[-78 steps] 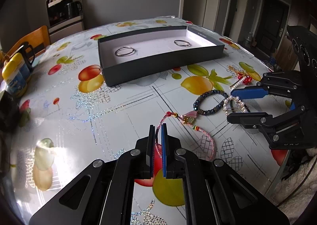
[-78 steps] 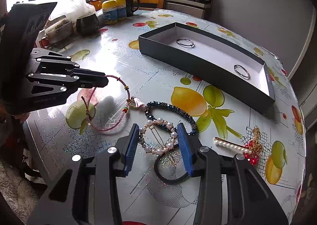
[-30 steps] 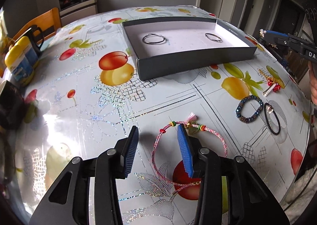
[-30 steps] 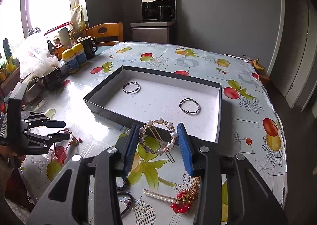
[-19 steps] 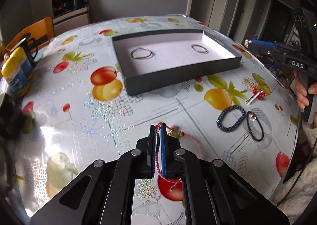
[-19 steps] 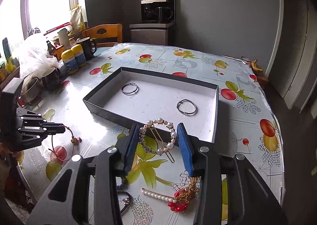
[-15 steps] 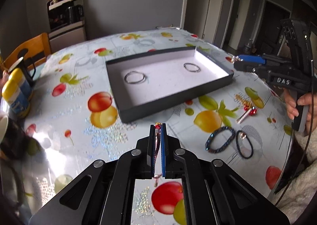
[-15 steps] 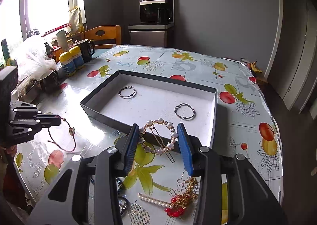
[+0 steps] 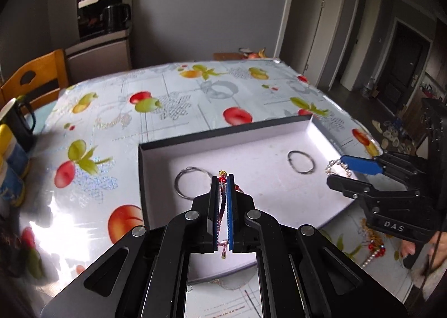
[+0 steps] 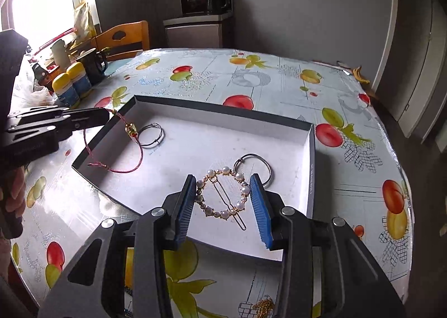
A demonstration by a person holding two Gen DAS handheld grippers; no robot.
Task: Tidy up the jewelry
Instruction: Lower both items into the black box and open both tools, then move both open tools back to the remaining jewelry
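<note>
1. Our left gripper [image 9: 222, 181] has its blue-padded fingers [image 9: 230, 200] pressed together on the pink braided cord bracelet with red and gold beads [image 10: 117, 147]; in the right wrist view the cord hangs from the tips in a loop whose lowest part reaches the floor of the box at its left end.
2. Our right gripper [image 10: 223, 200] clamps the gold circular hair clip set with white pearls [image 10: 222, 196] between its blue ribbed pads [image 10: 258, 211], which stand wide apart at the clip's width.
3. Both grippers hover over the shallow dark grey rectangular box with a white interior [image 10: 312, 155].
4. Two thin metal rings lie inside it: one [image 10: 152, 135] just beside the hanging bracelet, the other [image 10: 258, 162] just beyond the pearl clip.
5. The box rests on the table covered with a glossy fruit-print cloth [image 9: 173, 105].
6. Red beads and a pearl strand [image 9: 374, 253] lie on the cloth beneath our right gripper.
</note>
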